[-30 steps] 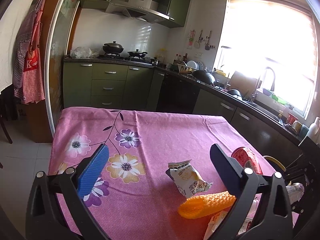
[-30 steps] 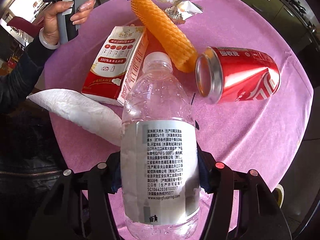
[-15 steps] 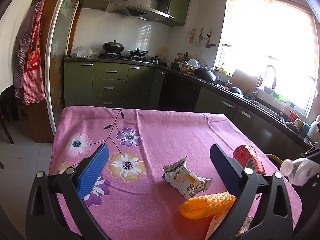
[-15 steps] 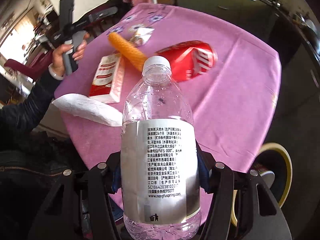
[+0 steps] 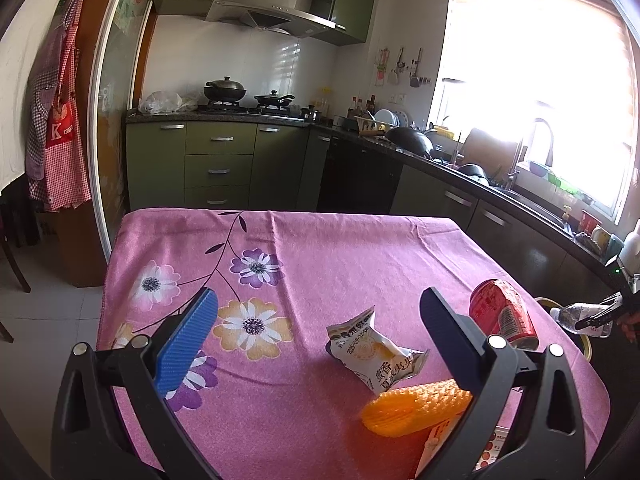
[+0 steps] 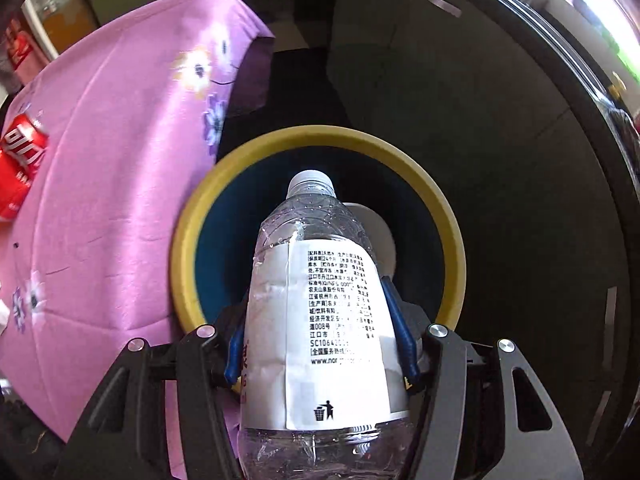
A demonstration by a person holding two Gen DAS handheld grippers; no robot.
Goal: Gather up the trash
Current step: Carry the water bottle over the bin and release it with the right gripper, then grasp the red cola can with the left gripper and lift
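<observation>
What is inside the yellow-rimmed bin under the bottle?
Inside the bin a white, rounded object lies against the dark blue wall. The held bottle covers the rest of the bottom.

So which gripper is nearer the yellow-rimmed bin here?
Right. The right gripper hangs over the bin, pointing the clear bottle into its mouth. The left gripper is open above the pink table, with the bin beyond the table's edge.
</observation>
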